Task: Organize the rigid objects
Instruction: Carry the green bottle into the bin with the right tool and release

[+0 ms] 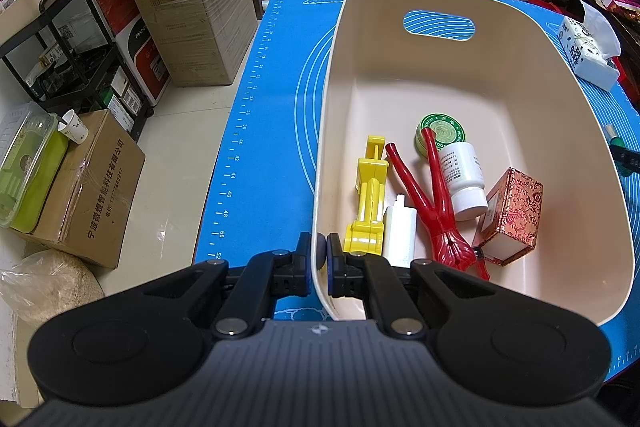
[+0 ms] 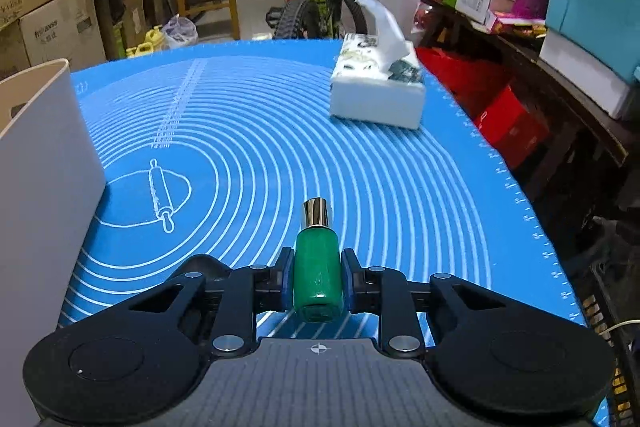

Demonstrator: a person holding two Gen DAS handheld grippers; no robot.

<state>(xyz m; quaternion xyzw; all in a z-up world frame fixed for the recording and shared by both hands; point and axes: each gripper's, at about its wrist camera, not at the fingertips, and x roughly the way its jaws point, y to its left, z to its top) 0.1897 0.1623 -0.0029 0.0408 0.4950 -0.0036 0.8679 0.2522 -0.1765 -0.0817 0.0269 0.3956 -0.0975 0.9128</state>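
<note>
One blue baking mat point(image 2: 280, 131) covers the table, printed with white rings and a rolling-pin drawing. On it stands a large cream bin point(image 1: 400, 75) with a cut-out handle in its far wall; in the right wrist view its outer wall rises at the left edge. A white tissue box point(image 2: 376, 95) sits on the mat near the far right, well apart from the bin.

Inside the bin, gathered at the near end, lie a red patterned box point(image 1: 512, 215), a red forked tool point(image 1: 436, 207), a yellow plastic piece point(image 1: 370, 199), a white pill bottle point(image 1: 462, 179) on its side, a white block point(image 1: 400, 231) and a round green tin point(image 1: 440, 135). The forked tool lies across the tin and against the pill bottle.

The left hand-held gripper point(image 1: 319, 255) is pinched nearly shut on the bin's near-left rim, one finger outside the wall and one inside.

The right hand-held gripper point(image 2: 316, 275) is clamped on a small green bottle point(image 2: 318, 267) with a metallic cap, cap pointing away, over the mat to the right of the bin.
</note>
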